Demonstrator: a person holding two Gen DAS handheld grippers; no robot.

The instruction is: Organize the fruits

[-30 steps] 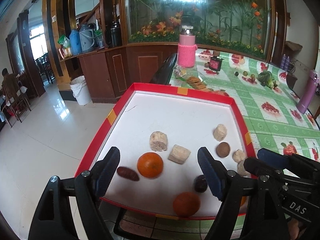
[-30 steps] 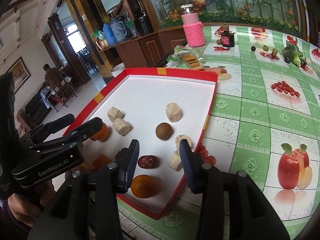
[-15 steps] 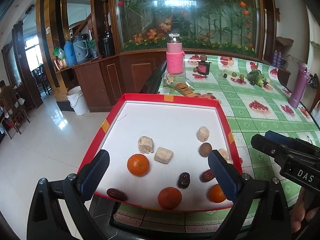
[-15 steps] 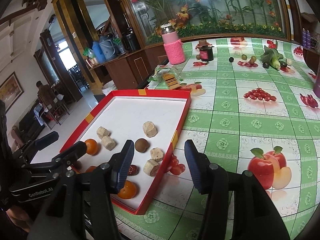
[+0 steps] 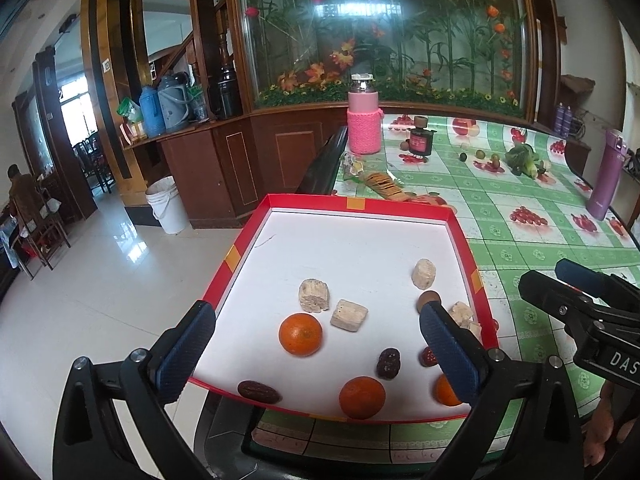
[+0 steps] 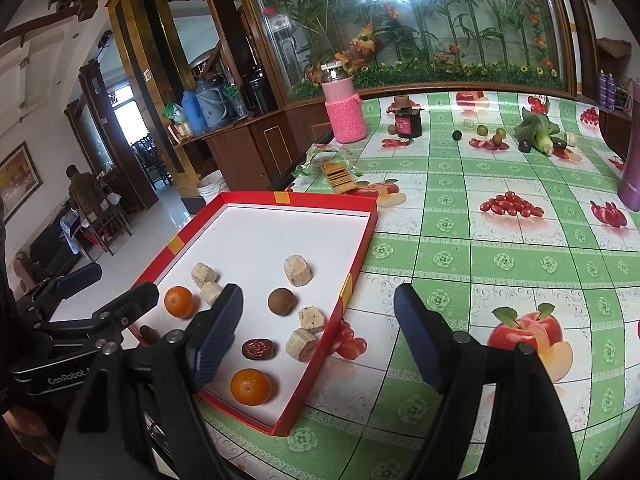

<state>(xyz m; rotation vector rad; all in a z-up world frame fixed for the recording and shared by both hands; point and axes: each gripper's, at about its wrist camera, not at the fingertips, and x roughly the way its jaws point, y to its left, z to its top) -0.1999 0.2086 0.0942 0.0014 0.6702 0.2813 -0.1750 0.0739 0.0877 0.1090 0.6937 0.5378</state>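
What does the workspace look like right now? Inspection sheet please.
Surface: table under a green-and-white fruit-print cloth.
Job's things: red-rimmed tray holding three oranges, dark dates, a brown round fruit and beige chunks.
Clutter: pink knit-sleeved bottle, dark jar, cracker stack, small loose fruits, greens, purple flask.
Grippers: left gripper and right gripper both open, empty, above the tray's near end.
Cables: nothing seen.
Surroundings: wooden cabinet, flower display behind glass, white bucket, tiled floor, seated person far off.
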